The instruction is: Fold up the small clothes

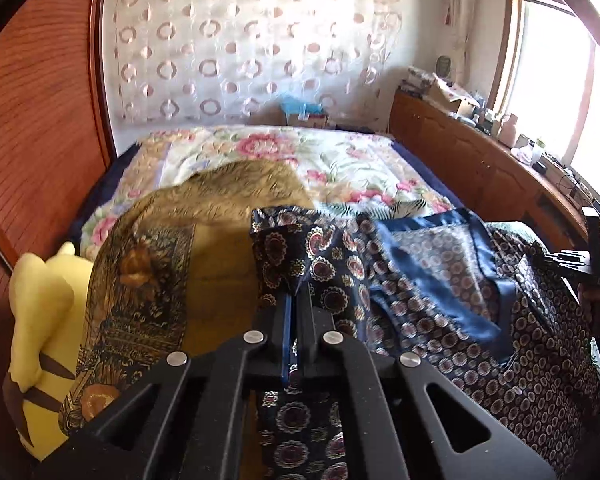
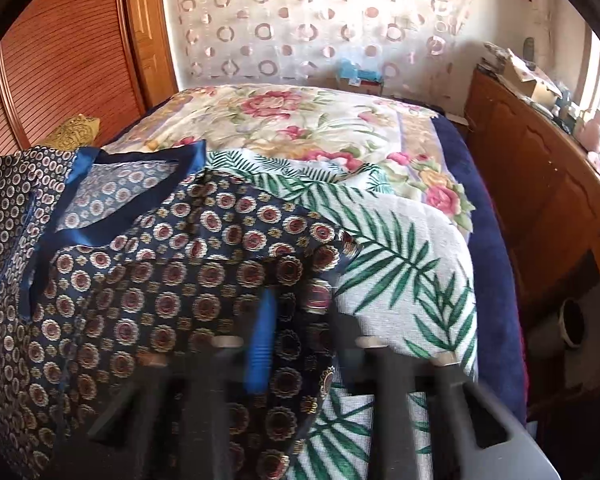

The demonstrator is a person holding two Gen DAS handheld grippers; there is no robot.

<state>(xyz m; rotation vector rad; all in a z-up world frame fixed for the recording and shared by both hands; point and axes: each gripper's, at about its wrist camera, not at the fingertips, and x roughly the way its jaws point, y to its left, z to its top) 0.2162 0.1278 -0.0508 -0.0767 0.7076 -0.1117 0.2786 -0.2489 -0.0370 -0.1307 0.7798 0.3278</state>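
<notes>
A navy garment [image 1: 440,280] with round red-and-gold medallions and a blue satin neckline lies crumpled on the bed. My left gripper [image 1: 298,292] is shut on a raised fold at its left edge, and the cloth peaks up from the fingertips. In the right wrist view the same garment [image 2: 180,260] drapes over my right gripper [image 2: 300,298], which is blurred. A flap of the cloth sits between its blue pad [image 2: 262,340] and the other finger, so it is shut on the cloth. The right gripper also shows at the far right edge of the left wrist view, where a hand holds it.
An olive-gold patterned cloth [image 1: 204,216] and a yellow plush toy [image 1: 40,312] lie to the left. A white palm-leaf fabric [image 2: 400,248] lies under the garment's right side on the floral bedspread [image 2: 300,120]. A wooden cabinet [image 2: 540,184] with clutter runs along the right, and a wardrobe door [image 1: 32,120] along the left.
</notes>
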